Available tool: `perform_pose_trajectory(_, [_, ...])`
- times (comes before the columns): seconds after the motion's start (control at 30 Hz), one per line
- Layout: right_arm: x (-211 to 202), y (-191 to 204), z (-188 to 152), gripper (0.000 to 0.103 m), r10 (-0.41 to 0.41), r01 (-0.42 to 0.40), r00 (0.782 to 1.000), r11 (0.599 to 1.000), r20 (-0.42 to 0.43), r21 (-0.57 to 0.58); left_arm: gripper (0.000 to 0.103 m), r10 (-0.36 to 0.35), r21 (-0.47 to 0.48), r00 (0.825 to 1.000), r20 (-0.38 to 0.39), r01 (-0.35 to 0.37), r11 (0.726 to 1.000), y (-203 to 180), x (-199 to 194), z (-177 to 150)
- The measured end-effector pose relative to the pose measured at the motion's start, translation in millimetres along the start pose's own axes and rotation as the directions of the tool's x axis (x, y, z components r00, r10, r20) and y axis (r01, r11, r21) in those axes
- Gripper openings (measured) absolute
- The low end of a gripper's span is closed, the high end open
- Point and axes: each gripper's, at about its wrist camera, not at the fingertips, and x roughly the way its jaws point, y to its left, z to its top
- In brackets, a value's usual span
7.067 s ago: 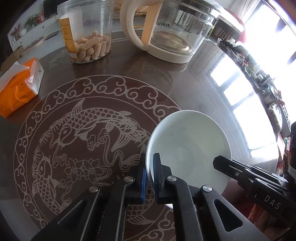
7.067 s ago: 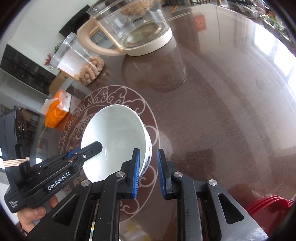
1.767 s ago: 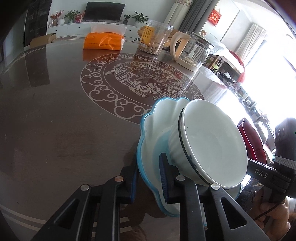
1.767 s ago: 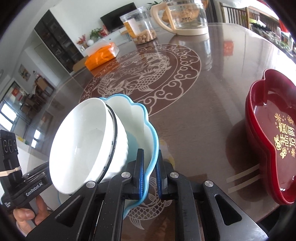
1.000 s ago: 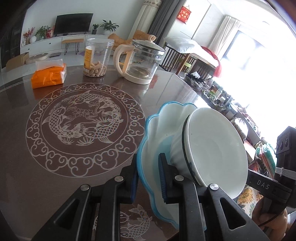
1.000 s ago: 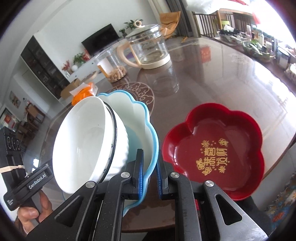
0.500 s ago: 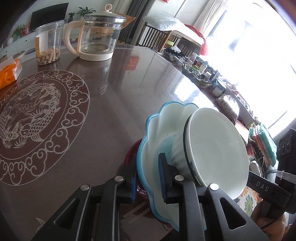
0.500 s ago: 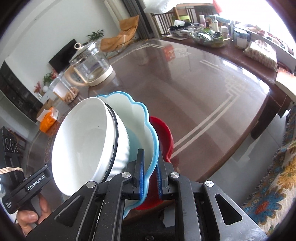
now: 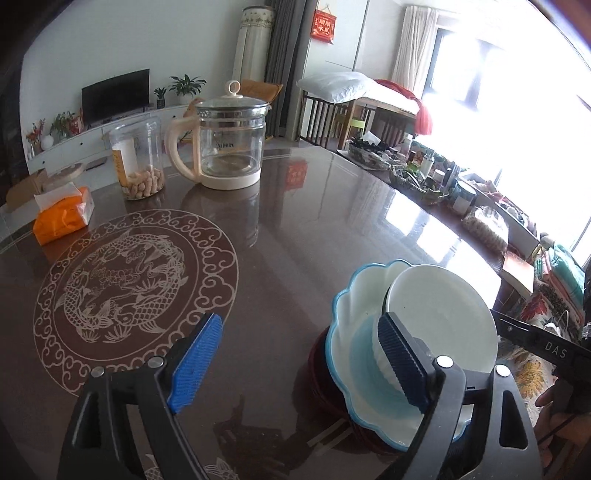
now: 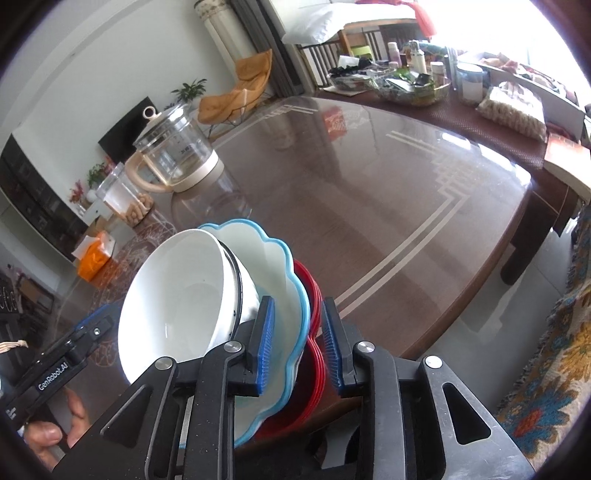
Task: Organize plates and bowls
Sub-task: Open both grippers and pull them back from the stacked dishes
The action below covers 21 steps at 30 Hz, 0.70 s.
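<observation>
Both grippers have just been opening. A second ago each was clamped on the rim of the blue plate (image 9: 347, 354), which carries the white bowl (image 9: 439, 314); now the stack sits on the red plate (image 10: 314, 354) near the table (image 9: 317, 229) edge, by the person's side. The left gripper (image 9: 295, 365) stands wide apart: its left pad is well clear over bare table, its right pad is in front of the bowl's ribbed side, and nothing is pinched between them. The right gripper (image 10: 297, 341) has parted only partway; the blue and red rims lie in the gap between its pads, and the pads do not look to be pressing on them, though the left pad is very near the blue plate. My reading is that the set-down is done, the three pieces are nested as one pile, and what remains is to draw both grippers back without dragging the rims

Writing that can be read: "DAS" on the right gripper's body in the left view, "GenRobot.AI" on the left gripper's body (image 10: 51, 376) in the right view. The kettle (image 9: 225, 144) bears a small printed brand, too fine to read. A red hanging (image 9: 324, 24) on the far wall carries gold Chinese characters I cannot make out, and the jar (image 9: 138, 162) label is turned away
</observation>
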Motion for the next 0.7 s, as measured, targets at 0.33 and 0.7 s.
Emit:
perform_pose_trajectory(0.33, [-104.6,50.2,-50.3,0.072,-0.2,0.215,0.971,0.971,0.133,-0.108,0.103,0.171,0.24,0.979,0.111,-0.193,0.951,-34.7,-96.9,-41.2])
perform_pose_trajectory(0.7, [-161.7,75.7,-127.5,0.073,-0.296,0.321,0.94,0.935,0.172,-0.148,0.103,0.107,0.131,0.988,-0.112,-0.092,0.987,-40.0,-133.6,-79.5])
